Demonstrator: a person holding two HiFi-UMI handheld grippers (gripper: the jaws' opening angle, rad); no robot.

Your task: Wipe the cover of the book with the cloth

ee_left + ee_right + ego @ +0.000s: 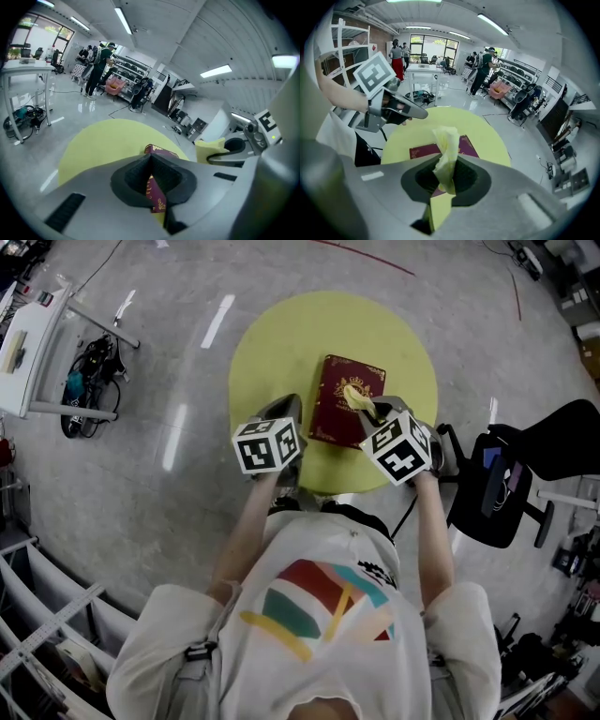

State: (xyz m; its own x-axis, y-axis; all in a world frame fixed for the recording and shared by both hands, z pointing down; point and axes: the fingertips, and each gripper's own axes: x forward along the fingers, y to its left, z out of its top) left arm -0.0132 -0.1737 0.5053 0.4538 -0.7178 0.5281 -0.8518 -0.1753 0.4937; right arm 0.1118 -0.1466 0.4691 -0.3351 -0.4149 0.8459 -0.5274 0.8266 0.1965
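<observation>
Left gripper [151,157] has its jaws together on nothing, sitting just left of the maroon book [333,413]. Right gripper [447,161] is clamped on the yellow cloth [446,140], which is bunched up over the cover; can't tell if it touches. Book lies flat, gold-ornamented cover up, on the round yellow table [272,352], toward the person's side.

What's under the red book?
The book lies flat on the round yellow table, and that is all that shows under it. The book covers the patch of table straight beneath it, so anything tucked there can't be seen.
</observation>
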